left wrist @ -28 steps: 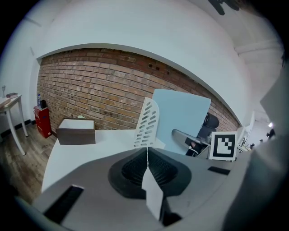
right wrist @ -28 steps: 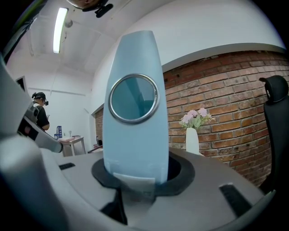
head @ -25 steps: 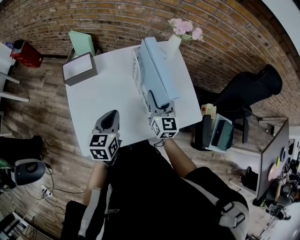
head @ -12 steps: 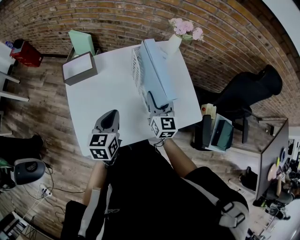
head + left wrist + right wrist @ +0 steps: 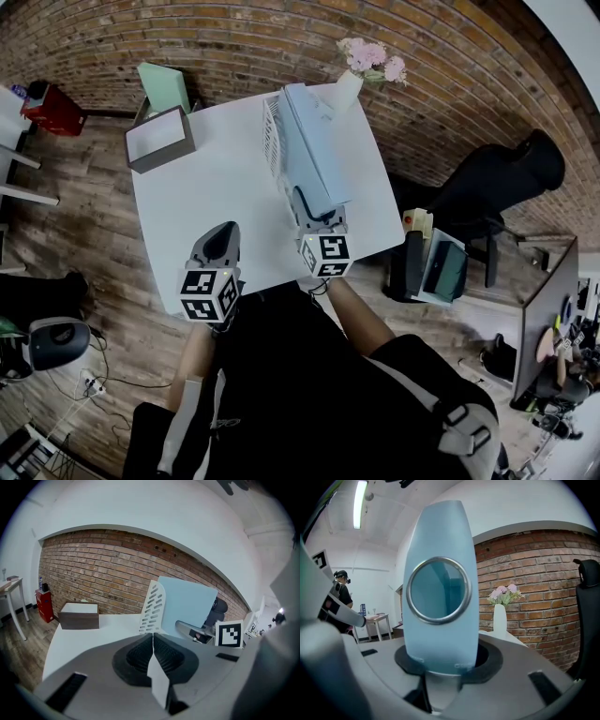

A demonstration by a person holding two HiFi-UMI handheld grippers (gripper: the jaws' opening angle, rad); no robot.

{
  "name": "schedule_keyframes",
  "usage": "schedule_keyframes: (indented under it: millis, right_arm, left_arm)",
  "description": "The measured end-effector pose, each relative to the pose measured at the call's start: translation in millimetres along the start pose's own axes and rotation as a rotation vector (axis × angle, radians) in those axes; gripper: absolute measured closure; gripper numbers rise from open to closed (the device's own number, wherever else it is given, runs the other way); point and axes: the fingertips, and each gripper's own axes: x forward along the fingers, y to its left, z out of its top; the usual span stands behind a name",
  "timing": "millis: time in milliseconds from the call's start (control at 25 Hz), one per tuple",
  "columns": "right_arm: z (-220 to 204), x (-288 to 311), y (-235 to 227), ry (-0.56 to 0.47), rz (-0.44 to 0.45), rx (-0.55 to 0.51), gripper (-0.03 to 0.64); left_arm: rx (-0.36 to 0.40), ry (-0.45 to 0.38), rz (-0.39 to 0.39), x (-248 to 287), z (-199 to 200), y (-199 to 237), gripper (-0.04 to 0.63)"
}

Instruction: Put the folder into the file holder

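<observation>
A light blue folder (image 5: 314, 155) stands upright on edge on the white table (image 5: 206, 197), close against the white perforated file holder (image 5: 272, 139). My right gripper (image 5: 314, 214) is shut on the folder's near spine. In the right gripper view the spine with its metal ring (image 5: 439, 590) fills the middle, clamped between the jaws of the right gripper (image 5: 440, 667). My left gripper (image 5: 218, 246) hovers over the table's near edge, shut and holding nothing. The left gripper view shows its jaws pressed together, with the file holder (image 5: 152, 606) and folder (image 5: 187, 606) beyond. Whether the folder's far end sits inside the holder is hidden.
A brown box with a white inside (image 5: 159, 138) sits at the table's far left corner, a green box (image 5: 164, 84) behind it. A white vase of pink flowers (image 5: 349, 84) stands at the far right. A black chair (image 5: 497, 178) is right of the table.
The right gripper and the folder have shifted very slightly away from me along the holder. The left gripper has barely moved.
</observation>
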Motion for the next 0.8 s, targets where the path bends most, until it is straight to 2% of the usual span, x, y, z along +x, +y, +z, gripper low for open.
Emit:
schedule_keyframes:
  millis: [800]
  right_arm:
    - [-9.8,1.9,3.0,0.054,0.012,-0.014,0.434]
  left_arm:
    - [0.003,0.000,-0.008,-2.3,-1.3,-4.5,0.572]
